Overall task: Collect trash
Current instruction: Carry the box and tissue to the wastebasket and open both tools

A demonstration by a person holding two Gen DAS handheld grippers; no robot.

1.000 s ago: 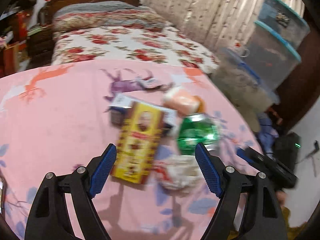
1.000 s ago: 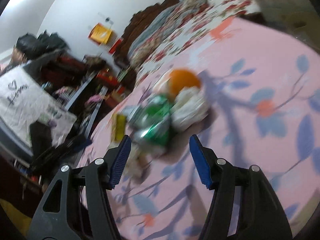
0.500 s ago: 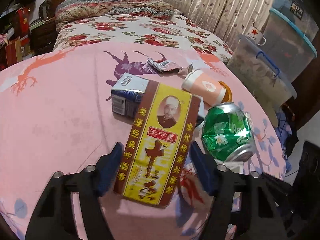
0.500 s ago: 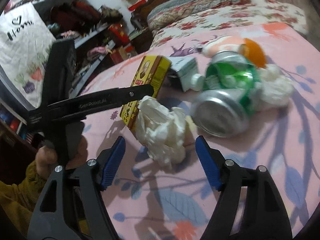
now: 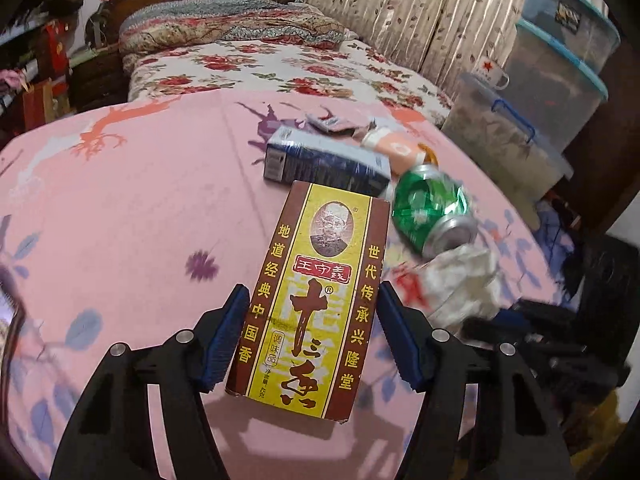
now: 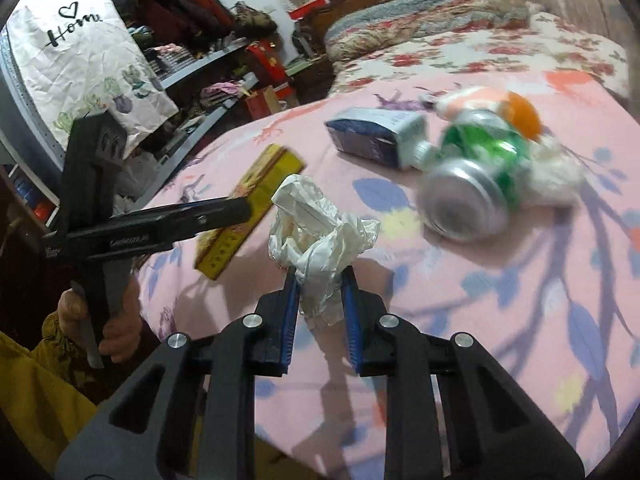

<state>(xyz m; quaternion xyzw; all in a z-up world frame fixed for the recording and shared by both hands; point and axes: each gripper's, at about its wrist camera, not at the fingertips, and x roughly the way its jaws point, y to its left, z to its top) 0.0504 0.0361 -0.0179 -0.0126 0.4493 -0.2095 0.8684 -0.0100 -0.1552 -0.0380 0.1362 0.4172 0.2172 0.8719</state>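
We have the yellow-and-brown spice box [image 5: 316, 300] clamped across its width in our left gripper [image 5: 312, 336], lifted off the pink bedspread [image 5: 120, 208]. Our right gripper's [image 6: 320, 300] jaws are closing on the crumpled white tissue [image 6: 320, 232], pinching only its lower tail. That thin hold may let the tissue tear or slip free. The green can [image 6: 476, 176], blue carton [image 6: 372, 136] and orange-lidded cup [image 6: 500, 108] lie just beyond, and the can looks likely to roll if we bump it.
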